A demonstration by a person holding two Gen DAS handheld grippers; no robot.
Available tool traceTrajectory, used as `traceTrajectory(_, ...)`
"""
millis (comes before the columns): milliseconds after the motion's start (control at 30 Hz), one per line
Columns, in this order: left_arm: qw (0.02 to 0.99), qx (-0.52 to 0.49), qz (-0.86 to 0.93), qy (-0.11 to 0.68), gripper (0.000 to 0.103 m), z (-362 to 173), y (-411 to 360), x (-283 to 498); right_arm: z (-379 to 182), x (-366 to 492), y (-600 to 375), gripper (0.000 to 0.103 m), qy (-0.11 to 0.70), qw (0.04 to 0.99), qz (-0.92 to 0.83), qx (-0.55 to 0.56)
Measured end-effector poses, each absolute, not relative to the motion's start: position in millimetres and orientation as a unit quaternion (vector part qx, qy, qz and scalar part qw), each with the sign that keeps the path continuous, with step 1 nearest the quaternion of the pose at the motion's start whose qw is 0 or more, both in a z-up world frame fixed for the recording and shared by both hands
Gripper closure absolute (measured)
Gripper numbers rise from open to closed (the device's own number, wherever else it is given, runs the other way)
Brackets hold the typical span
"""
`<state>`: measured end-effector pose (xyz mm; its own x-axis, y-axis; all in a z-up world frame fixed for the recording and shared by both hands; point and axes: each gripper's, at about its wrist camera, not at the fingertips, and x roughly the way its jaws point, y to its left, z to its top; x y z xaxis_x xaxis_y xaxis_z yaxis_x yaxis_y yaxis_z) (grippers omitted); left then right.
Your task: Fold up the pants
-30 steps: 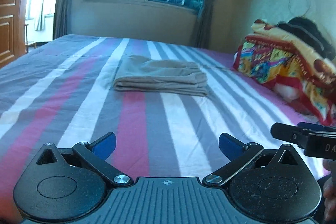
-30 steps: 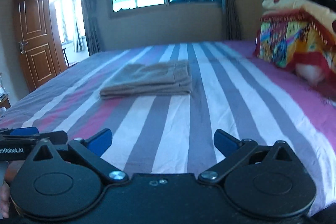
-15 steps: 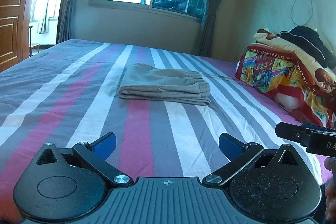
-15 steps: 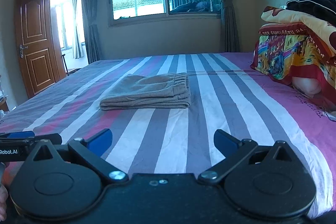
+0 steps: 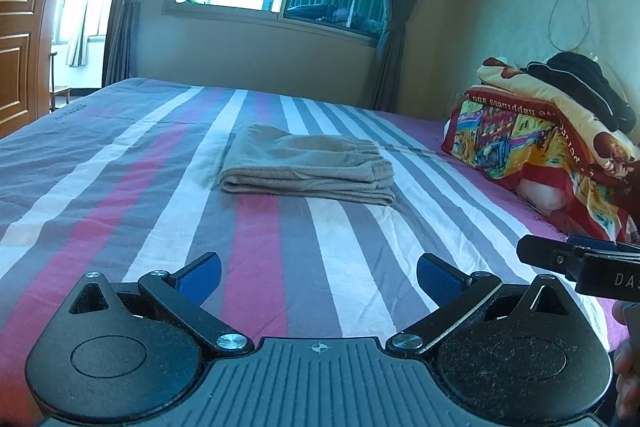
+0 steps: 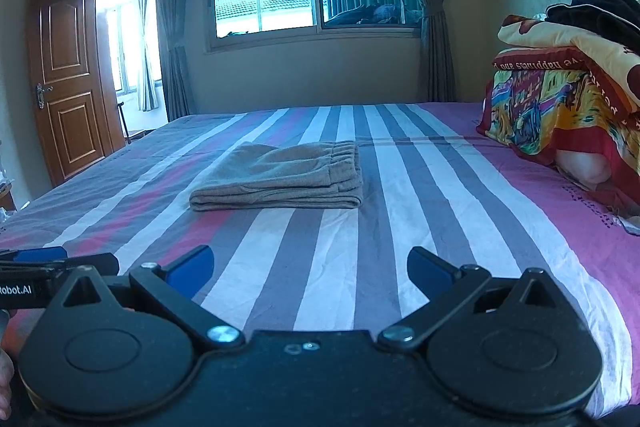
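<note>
Left wrist view: the left gripper (image 5: 318, 277), black with blue pads, hangs low over the near end of the striped bedsheet (image 5: 132, 195) in grey, white and pink, jaws spread wide and holding nothing. The beige pants (image 5: 308, 169), a soft fleece-like cloth with a gathered waistband, lie folded in a flat rectangle mid-bed, well apart from the fingers. At the right edge the black body of the other tool pokes in, with a bit of a hand beside it. Judgement: the fold looks finished; any reach back in risks snagging the top layer and springing the stack open. Right wrist view: the right gripper (image 6: 310, 269) is likewise gaping and empty, the pants (image 6: 280, 181) squarely ahead, waistband toward the colourful folded quilt (image 6: 560, 107) piled at the right with a black garment (image 6: 604, 7) on top. Risk here: the layered edge on the waistband side sits loose, so a brush from a passing finger, or a tug on the sheet below, could skew it.
</note>
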<state>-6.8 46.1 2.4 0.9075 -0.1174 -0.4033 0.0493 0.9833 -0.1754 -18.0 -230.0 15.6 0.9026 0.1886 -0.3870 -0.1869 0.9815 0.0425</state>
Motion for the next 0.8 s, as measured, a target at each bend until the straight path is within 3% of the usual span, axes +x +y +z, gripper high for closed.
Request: traceTrajectory(800, 0.974, -0.078, -0.049, 0.207, 0.0, 2.2, 41.0, -8.9, 17.6, -20.8, -230.4, 0.001, 0.2, 0.975, 0.098, 0.005)
